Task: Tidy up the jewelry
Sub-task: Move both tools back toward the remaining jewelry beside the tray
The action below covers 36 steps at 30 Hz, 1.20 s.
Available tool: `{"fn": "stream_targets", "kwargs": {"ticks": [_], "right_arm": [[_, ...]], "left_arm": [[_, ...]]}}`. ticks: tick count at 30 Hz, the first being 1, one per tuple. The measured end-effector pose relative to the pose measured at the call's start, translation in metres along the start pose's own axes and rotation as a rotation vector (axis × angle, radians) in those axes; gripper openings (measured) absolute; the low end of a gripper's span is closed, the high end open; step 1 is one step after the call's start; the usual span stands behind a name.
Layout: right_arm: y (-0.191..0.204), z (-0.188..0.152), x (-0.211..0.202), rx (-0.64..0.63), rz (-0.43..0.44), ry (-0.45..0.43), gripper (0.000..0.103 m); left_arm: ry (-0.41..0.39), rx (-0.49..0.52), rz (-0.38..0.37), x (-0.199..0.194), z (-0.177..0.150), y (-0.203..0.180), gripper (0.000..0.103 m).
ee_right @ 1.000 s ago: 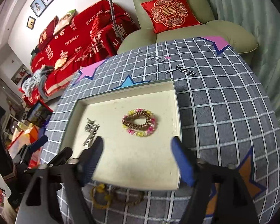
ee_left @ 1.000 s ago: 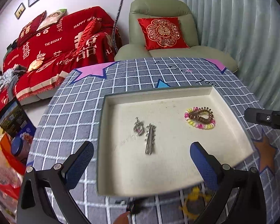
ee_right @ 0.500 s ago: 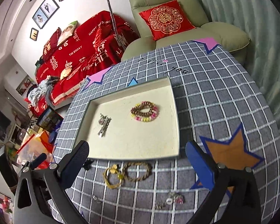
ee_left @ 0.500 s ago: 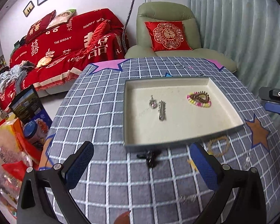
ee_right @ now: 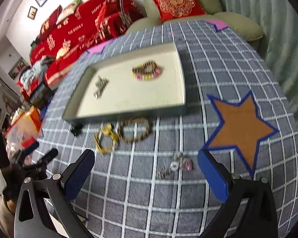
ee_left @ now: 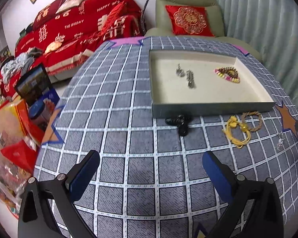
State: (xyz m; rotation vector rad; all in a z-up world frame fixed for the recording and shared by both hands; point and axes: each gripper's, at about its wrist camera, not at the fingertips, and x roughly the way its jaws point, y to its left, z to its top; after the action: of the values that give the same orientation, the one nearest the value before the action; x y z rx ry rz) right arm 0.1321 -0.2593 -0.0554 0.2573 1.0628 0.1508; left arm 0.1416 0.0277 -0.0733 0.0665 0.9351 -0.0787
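Observation:
A shallow cream tray (ee_left: 212, 107) (ee_right: 127, 112) sits on the checked table. In it lie a beaded bracelet (ee_left: 227, 74) (ee_right: 148, 72) and silver pendants (ee_left: 185, 75) (ee_right: 100, 86). In front of the tray, on the cloth, lie a black piece (ee_left: 178, 123) (ee_right: 76, 130), a yellow cord bracelet (ee_left: 236, 132) (ee_right: 106, 138), a brown woven bracelet (ee_left: 252, 120) (ee_right: 134, 129) and a small silver and pink charm (ee_right: 176, 164) (ee_left: 280, 140). My left gripper (ee_left: 151, 170) is open and empty above the table's near part. My right gripper (ee_right: 146, 170) is open and empty, just short of the charm.
The round table has a grey checked cloth (ee_left: 129, 119) with star patches (ee_right: 240, 127). A red sofa (ee_left: 79, 29) and a green armchair (ee_left: 188, 15) stand behind it. Bags and boxes (ee_left: 15, 129) lie on the floor at the left. Curtains hang at the right.
Both grippers have pulled back from the tray toward the table's near edge. The loose pieces in front of the tray have come into view. Both stay open.

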Motion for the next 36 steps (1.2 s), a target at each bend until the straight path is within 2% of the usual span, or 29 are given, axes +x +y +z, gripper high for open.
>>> {"fn": "stream_targets", "kwargs": {"ticks": [4, 16, 19, 23, 24, 25, 31, 33, 36], "right_arm": [[-0.001, -0.005, 0.008, -0.008, -0.034, 0.028, 0.103], [0.014, 0.017, 0.034, -0.054, -0.089, 0.053, 0.101], [0.019, 0.023, 0.043, -0.075, -0.100, 0.068, 0.097], [0.020, 0.025, 0.055, -0.090, -0.131, 0.091, 0.079], [0.018, 0.026, 0.059, -0.081, -0.135, 0.099, 0.076], [0.016, 0.026, 0.061, -0.070, -0.138, 0.107, 0.076], [0.012, 0.026, 0.071, -0.059, -0.154, 0.112, 0.070], [0.014, 0.026, 0.072, -0.073, -0.168, 0.106, 0.068], [0.019, 0.026, 0.075, -0.093, -0.190, 0.096, 0.062]], "left_arm": [[0.026, -0.043, -0.039, 0.008, 0.000, 0.004, 0.103], [0.046, -0.105, -0.053, 0.029, 0.014, -0.005, 0.103], [0.048, -0.095, -0.055, 0.033, 0.018, -0.010, 0.103], [0.042, -0.081, -0.056, 0.037, 0.022, -0.016, 0.103], [0.042, -0.079, -0.056, 0.038, 0.023, -0.017, 0.095], [0.050, -0.076, -0.055, 0.040, 0.024, -0.018, 0.092], [0.057, -0.081, -0.053, 0.049, 0.027, -0.018, 0.091], [0.058, -0.074, -0.054, 0.050, 0.027, -0.020, 0.082], [0.068, -0.078, -0.054, 0.055, 0.027, -0.021, 0.082]]}}
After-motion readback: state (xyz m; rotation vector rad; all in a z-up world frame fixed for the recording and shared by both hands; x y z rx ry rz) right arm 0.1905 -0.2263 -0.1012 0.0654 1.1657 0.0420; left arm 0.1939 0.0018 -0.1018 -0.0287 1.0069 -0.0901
